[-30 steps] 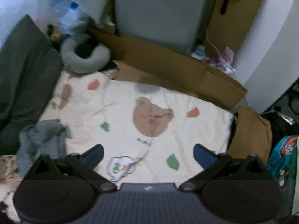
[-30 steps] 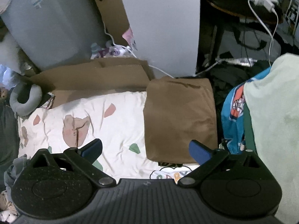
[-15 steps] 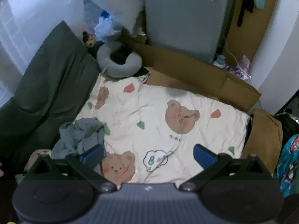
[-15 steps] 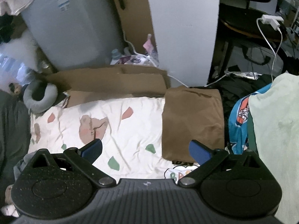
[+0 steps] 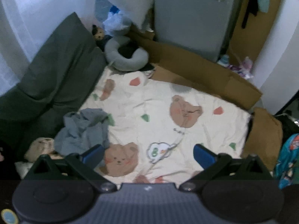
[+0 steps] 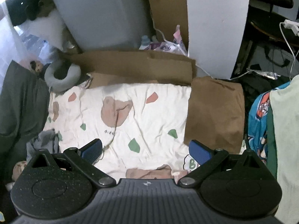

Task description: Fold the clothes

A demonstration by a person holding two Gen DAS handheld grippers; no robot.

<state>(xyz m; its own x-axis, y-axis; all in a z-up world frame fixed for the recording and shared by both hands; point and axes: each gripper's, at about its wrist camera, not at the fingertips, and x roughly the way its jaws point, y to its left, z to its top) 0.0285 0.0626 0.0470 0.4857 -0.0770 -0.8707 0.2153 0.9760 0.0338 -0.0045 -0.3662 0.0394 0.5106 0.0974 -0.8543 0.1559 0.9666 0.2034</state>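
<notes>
Both held spread and empty above the bear-print blanket (image 5: 149, 108): left gripper (image 5: 148, 154), right gripper (image 6: 145, 149). Crumpled grey garment (image 5: 84, 130) bunched at ten o'clock from the left gripper, just beyond its left finger, no clear long axis; nearer the left than the right. Folded brown garment (image 6: 214, 112) at one o'clock from the right gripper. Since a second ago, both views pulled back, grey garment now fuller in frame.

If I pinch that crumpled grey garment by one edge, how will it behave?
The grey garment lies in a loose, wrinkled heap, so it is probably floppy and will drape and unfurl when lifted. It looks thin, so likely light. Pushed, it would probably bunch on the wrinkled blanket.
</notes>
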